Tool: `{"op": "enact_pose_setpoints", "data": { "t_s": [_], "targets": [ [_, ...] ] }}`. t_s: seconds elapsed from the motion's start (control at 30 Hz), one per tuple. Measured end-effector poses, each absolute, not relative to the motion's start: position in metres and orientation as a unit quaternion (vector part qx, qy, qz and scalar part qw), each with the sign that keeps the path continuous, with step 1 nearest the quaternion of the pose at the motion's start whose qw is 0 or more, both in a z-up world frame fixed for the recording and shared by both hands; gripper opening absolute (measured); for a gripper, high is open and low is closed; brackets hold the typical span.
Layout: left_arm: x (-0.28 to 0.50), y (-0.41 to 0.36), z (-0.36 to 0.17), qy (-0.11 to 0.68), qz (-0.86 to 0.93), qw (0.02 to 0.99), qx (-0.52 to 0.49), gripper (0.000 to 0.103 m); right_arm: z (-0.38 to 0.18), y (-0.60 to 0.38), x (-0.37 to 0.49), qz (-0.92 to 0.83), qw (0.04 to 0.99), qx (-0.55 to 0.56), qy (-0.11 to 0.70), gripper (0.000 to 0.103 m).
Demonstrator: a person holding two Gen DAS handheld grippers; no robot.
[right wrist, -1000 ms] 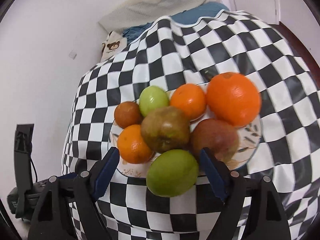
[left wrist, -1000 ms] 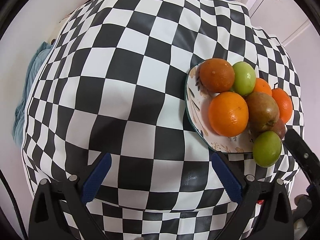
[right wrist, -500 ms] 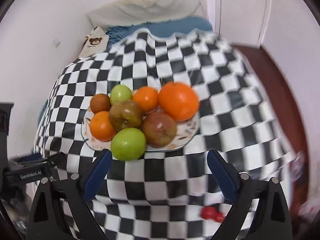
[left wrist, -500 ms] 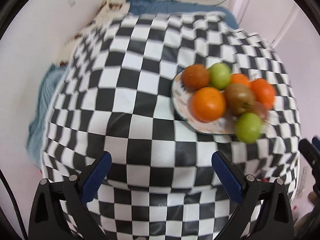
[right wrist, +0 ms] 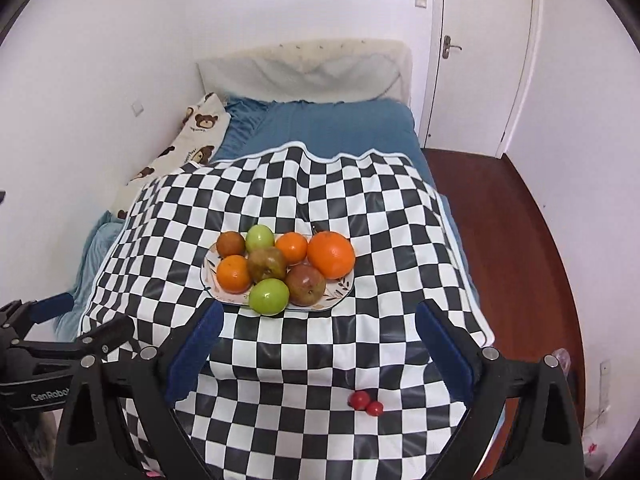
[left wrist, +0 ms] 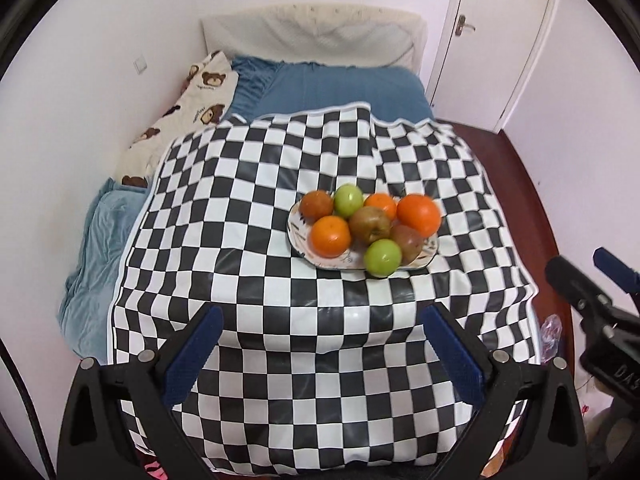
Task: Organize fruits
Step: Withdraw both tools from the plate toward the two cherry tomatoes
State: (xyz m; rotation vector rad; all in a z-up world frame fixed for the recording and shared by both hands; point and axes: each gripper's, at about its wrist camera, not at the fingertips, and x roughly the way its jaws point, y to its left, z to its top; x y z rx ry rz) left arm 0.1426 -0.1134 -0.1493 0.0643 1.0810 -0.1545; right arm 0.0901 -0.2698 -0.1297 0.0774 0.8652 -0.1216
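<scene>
A patterned plate (left wrist: 431, 249) (right wrist: 340, 289) sits on the black-and-white checkered cloth (left wrist: 248, 208) (right wrist: 400, 240). It holds several fruits: oranges, including a large one (left wrist: 418, 214) (right wrist: 331, 255), green apples (left wrist: 382, 257) (right wrist: 269, 296) and brownish-red apples (left wrist: 370, 224) (right wrist: 305, 284). Two small red fruits (right wrist: 366, 403) lie on the cloth near its front edge. My left gripper (left wrist: 318, 354) is open and empty, well back from the plate. My right gripper (right wrist: 318, 346) is open and empty, just in front of the plate.
The cloth covers a bed with blue bedding (left wrist: 340, 88) (right wrist: 332, 128) and a teddy-bear pillow (left wrist: 188, 116) (right wrist: 188, 136) by the left wall. A white door (left wrist: 500, 40) (right wrist: 476, 60) and red-brown floor (right wrist: 520, 240) lie to the right.
Both grippers have pulled back and up from the plate, so the whole cloth and bed now show. The fruits stay on the plate. Both grippers stay open.
</scene>
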Motion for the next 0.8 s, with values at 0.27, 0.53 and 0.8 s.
{"op": "enact_pose_setpoints", "data": {
  "t_s": [0.27,0.53,0.8],
  "targets": [
    [0.126,-0.114,-0.129,0.495,-0.071,0.865,0.023,0.103,-0.100,-0.267,0.062,-0.051,0.915,0.040,0.399,0.099],
    [0.129,-0.119,-0.136,0.497,-0.058,0.866,0.022,0.103,-0.105,-0.279,0.060,-0.044,0.911,0.066,0.405,0.099],
    [0.147,-0.142,-0.194,0.541,-0.061,0.838,0.043,0.103,-0.181,-0.324,0.069,-0.035,0.866,0.135,0.481,0.099]
  ]
}}
